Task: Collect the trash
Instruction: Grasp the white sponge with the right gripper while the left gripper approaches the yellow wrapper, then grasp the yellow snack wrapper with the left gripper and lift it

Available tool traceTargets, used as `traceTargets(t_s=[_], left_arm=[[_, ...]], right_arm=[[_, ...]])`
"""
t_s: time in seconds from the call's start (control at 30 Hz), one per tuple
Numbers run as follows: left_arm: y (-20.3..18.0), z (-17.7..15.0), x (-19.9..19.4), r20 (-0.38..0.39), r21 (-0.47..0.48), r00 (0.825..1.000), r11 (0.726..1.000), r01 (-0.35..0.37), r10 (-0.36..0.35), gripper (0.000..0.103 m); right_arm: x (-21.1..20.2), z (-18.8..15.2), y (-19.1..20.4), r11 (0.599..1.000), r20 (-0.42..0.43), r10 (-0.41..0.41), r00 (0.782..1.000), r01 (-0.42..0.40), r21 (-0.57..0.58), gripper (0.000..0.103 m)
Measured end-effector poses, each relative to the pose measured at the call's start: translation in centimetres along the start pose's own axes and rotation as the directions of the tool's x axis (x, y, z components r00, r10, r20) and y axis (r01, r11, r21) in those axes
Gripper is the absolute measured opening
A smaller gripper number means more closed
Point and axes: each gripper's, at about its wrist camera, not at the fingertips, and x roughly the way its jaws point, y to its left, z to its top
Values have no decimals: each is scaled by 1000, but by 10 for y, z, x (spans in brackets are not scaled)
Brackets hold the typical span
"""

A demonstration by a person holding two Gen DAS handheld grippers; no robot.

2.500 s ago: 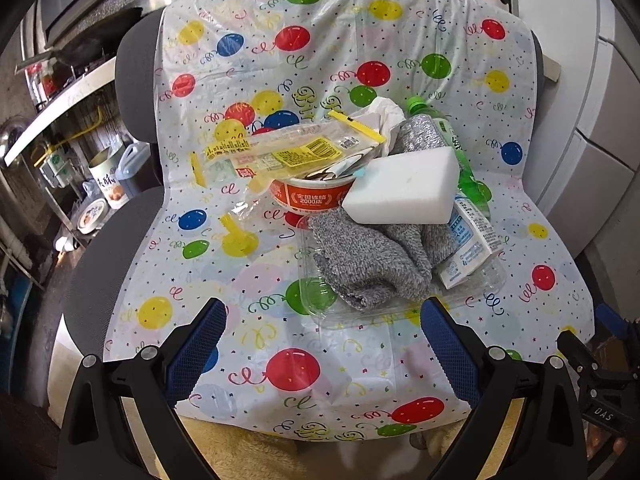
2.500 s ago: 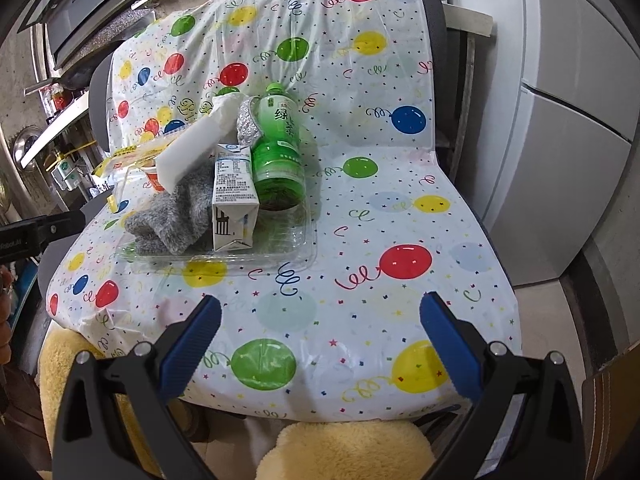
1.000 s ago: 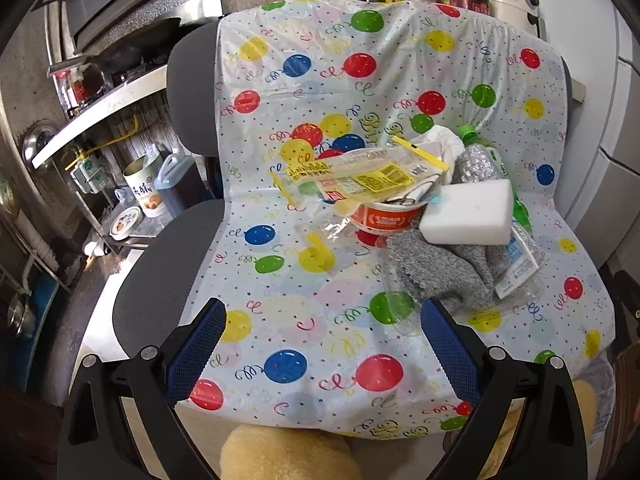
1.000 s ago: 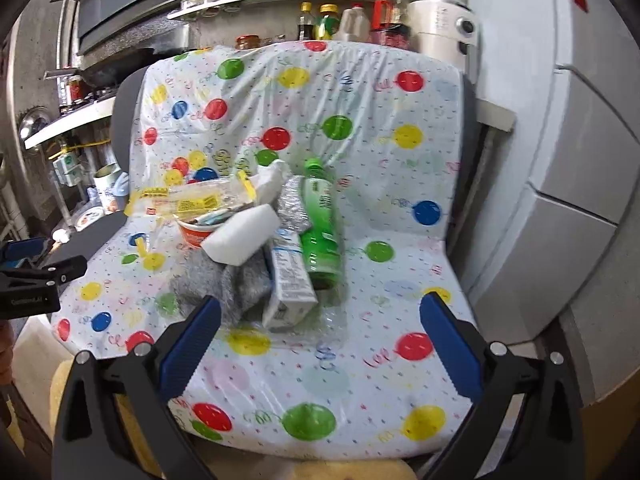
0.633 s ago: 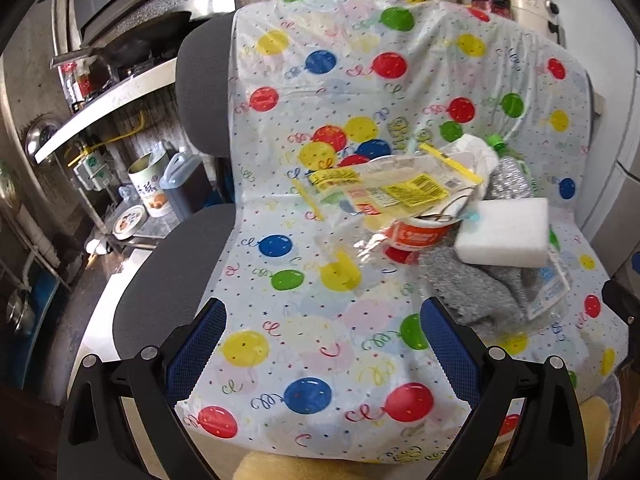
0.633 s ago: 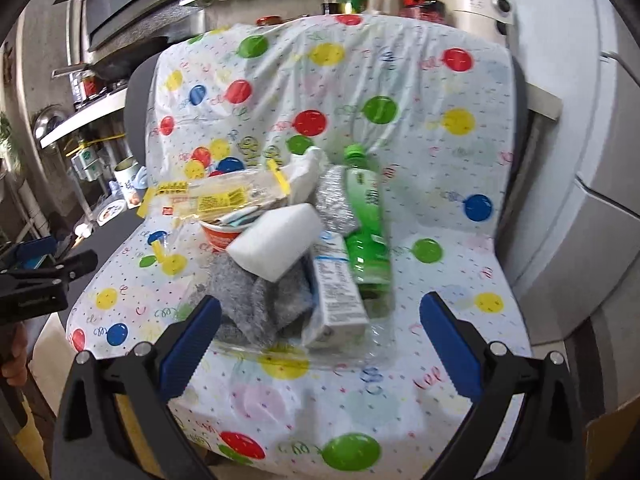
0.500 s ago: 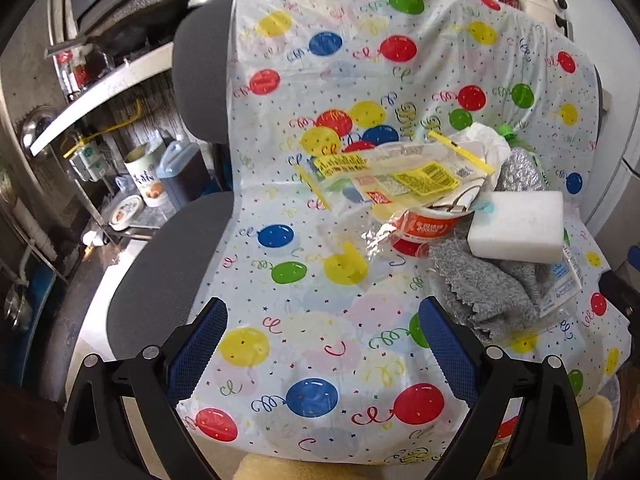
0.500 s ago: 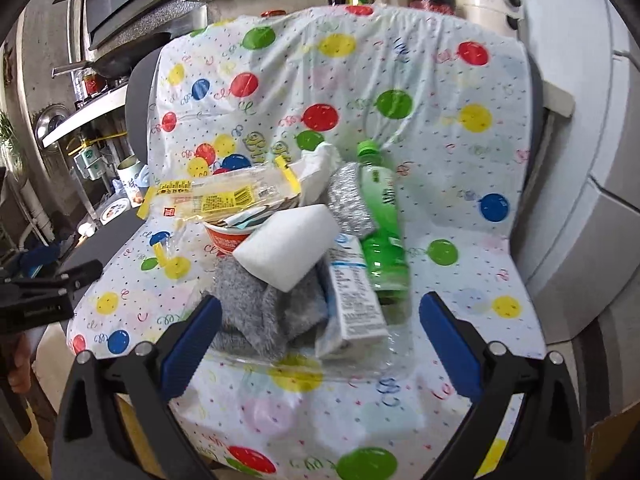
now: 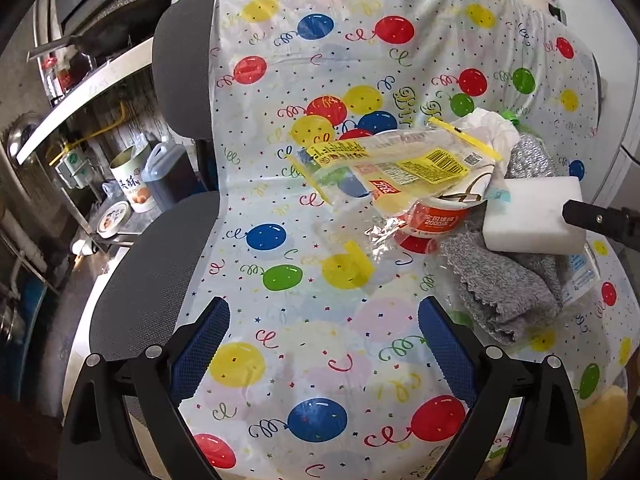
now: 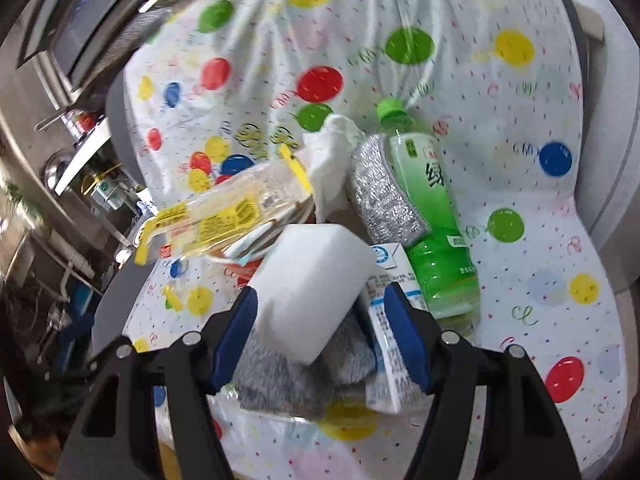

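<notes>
A pile of trash lies on a chair draped in a balloon-print plastic sheet [image 9: 320, 320]. A white sponge block [image 10: 312, 288] tops a grey cloth [image 10: 280, 376]; it also shows in the left wrist view [image 9: 528, 216]. My right gripper [image 10: 320, 328] has its blue pads on both sides of the block, touching or nearly so. Beside it are a milk carton [image 10: 384, 344], a green bottle [image 10: 432, 224], a silver scrubber [image 10: 380, 196], a red cup [image 9: 436, 220] and a yellow-labelled wrapper [image 9: 400, 168]. My left gripper [image 9: 320, 340] is open and empty over the seat.
A clear plastic tray [image 10: 280, 420] lies under the cloth and carton. A white crumpled tissue [image 10: 332, 152] sits behind the cup. Kitchen shelves, a tin [image 9: 130, 184] and a jug [image 9: 168, 172] stand to the left. A grey cabinet [image 10: 620, 160] is at the right.
My right gripper has moved in close to the pile and narrowed around the white sponge block. My left gripper has shifted slightly closer and stayed open.
</notes>
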Motion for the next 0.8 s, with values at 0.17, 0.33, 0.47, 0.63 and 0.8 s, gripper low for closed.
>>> traceTargets(t_s=[0.17,0.33,0.47,0.63,0.8], left_arm=[[7,2,-1,-1,-51,1000,998,29,-29,94],[13,2,-7,-2,-85,999,996,36,-36,93],[8,5,-13,17,-67,999,997,28,-27,92],[-4,23,-8,59,-54,993,993,104,-101,91],[15,58,11,66,-145,991,982,125,-116,73]], right_arm=[[7,1,10,1000,5,-7,1000,7,-19,45],[-27,-4,26,995,129,-20,991,32,-90,39],[-65,-14,32,980,270,-84,959,128,-151,38],[-97,-30,25,955,368,-136,920,220,-198,38],[-101,-42,14,936,369,-185,911,278,-216,38]])
